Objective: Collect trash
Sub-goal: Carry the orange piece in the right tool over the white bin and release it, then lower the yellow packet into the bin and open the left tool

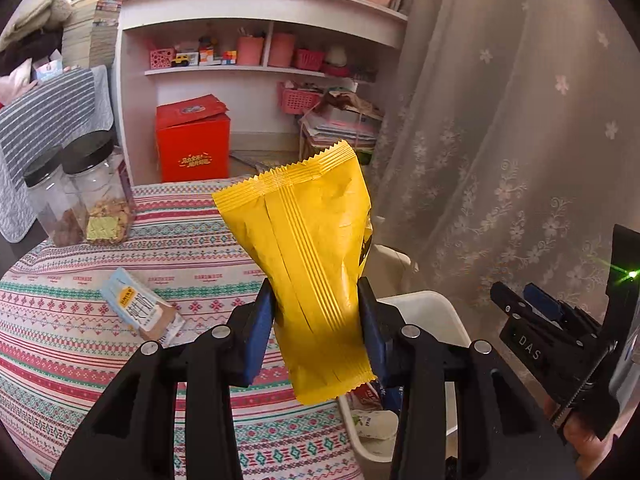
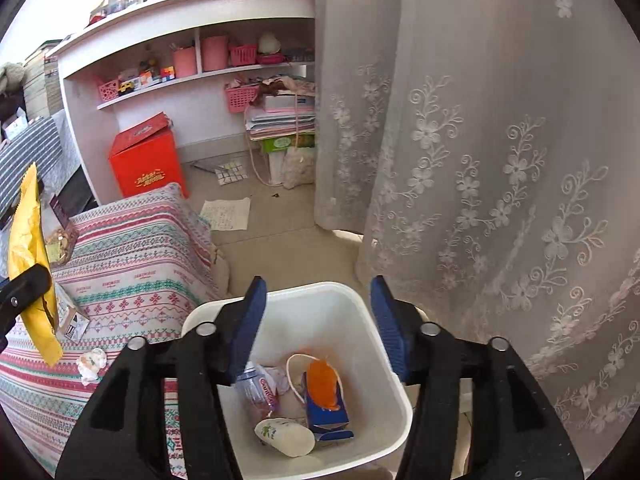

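Two jars [image 1: 80,192] sit upper left on the patterned tabletop [image 1: 120,360], while the left gripper [image 1: 316,320] clamps a yellow wrapper [image 1: 308,248] upright at centre and the right gripper [image 2: 316,320] hangs spread apart over the white bin [image 2: 360,320].

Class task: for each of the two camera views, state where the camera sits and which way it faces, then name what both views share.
Left wrist: on the left gripper, facing the pink shelf unit over the patterned tablecloth; its fingers clamp a yellow snack wrapper.
Right wrist: on the open right gripper, looking down into the white plastic bin.
Shared: wrapper, bin, tablecloth, shelf unit.
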{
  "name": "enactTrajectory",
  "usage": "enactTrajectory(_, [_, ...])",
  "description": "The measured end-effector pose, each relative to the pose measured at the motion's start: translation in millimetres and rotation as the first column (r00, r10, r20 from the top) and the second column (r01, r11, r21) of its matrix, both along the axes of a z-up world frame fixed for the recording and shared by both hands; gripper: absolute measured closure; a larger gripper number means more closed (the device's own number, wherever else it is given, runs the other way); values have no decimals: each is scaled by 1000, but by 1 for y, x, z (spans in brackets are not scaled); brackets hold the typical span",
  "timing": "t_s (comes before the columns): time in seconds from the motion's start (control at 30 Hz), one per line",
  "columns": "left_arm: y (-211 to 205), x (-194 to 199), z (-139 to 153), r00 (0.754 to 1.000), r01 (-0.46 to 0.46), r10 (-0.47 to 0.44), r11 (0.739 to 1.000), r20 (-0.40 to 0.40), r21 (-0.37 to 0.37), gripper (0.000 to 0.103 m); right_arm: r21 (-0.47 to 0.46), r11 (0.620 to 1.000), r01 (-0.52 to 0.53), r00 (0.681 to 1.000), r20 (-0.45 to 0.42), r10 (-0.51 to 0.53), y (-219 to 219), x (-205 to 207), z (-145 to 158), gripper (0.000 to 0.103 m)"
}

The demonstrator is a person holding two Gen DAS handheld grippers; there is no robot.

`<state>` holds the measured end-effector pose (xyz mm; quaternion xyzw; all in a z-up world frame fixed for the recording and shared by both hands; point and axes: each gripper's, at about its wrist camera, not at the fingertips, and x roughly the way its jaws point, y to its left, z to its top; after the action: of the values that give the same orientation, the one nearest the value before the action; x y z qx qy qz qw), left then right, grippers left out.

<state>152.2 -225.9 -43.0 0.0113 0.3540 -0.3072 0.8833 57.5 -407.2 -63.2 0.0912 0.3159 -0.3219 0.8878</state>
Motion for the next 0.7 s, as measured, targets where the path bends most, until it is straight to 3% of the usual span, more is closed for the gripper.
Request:
enactTrajectory(0.07, [-14, -5, -3, 1000, 24, -24, 1000, -10, 1, 61, -16, 998, 58, 998, 11, -58, -11, -10, 2, 16])
enactTrajectory(0.13, [-27, -10, -6, 999, 49, -49, 999, -22, 5, 61, -37, 992, 122, 992, 26, -121, -21, -23, 3, 8])
enactTrajectory(0.57, [-85, -20, -30, 986, 134, -131, 991, -107, 22, 57, -57, 978, 203, 979, -15, -204, -58, -57, -3, 8])
enactTrajectory(0.7, [-94, -22, -37, 983, 147, -141, 988, -119, 47, 42, -50, 978, 203, 978, -37, -205, -59, -55, -6, 8])
